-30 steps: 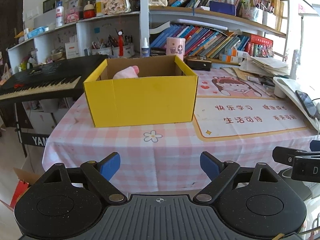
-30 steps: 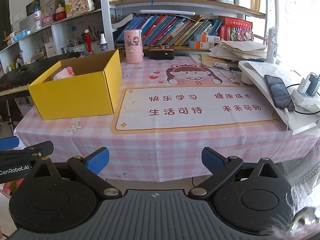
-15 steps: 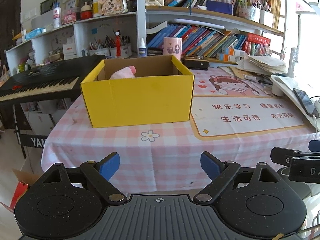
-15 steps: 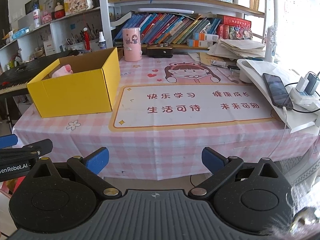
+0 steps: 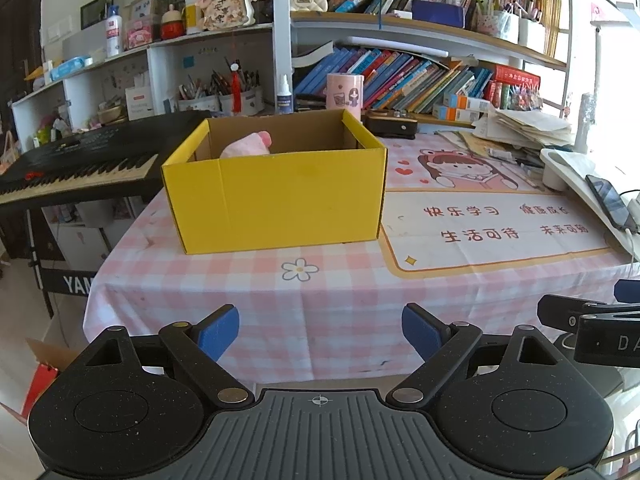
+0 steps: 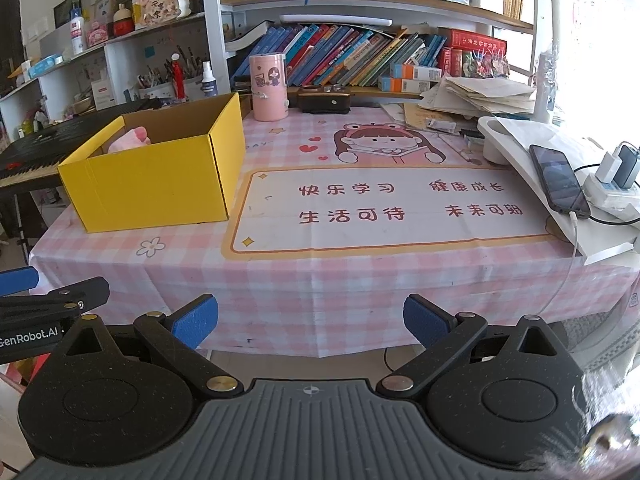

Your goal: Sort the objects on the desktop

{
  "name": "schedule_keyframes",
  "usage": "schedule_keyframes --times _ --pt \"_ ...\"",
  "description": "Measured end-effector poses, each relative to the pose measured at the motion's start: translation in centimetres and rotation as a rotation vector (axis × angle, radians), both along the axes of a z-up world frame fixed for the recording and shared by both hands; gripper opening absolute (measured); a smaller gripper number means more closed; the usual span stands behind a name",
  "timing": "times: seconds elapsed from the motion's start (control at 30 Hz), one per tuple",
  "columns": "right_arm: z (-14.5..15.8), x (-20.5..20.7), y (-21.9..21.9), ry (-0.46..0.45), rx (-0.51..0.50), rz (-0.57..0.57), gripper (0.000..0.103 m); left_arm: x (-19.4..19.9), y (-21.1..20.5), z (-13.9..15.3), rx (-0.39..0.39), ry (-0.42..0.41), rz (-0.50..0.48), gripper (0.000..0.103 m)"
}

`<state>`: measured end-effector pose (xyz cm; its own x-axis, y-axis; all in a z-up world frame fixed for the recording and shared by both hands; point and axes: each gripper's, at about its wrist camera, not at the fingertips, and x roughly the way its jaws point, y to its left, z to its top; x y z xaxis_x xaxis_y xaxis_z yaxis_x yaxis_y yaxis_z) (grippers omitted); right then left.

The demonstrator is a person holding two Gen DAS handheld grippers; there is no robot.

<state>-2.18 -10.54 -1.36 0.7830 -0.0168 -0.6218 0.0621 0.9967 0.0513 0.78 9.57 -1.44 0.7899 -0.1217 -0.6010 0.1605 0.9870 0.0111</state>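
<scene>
Both the left gripper [image 5: 320, 330] and the right gripper [image 6: 310, 320] hang spread and empty off the table's near edge. The pink plush [image 5: 248, 146] lies inside the yellow box [image 5: 280, 200] at far left; it looks soft and light, so pinch its raised middle

The yellow box [image 5: 280, 196] hides most of the pink soft thing [image 5: 250, 146], perhaps a plush toy.

Read "GenRobot.AI" on the left gripper [image 6: 52, 308], "YAM" on the keyboard stand [image 5: 74, 284], and "快乐学习", "生活可待" on the mat [image 6: 392, 216] ahead.
</scene>
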Motion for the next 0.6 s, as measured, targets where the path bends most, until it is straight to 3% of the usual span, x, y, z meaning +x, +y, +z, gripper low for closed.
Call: schedule_keyframes --times 0.6 --pt "0.06 -0.03 -0.01 0.004 0.002 -0.003 0.1 -0.12 -0.32 0.0 0.018 0.007 -0.02 0.092"
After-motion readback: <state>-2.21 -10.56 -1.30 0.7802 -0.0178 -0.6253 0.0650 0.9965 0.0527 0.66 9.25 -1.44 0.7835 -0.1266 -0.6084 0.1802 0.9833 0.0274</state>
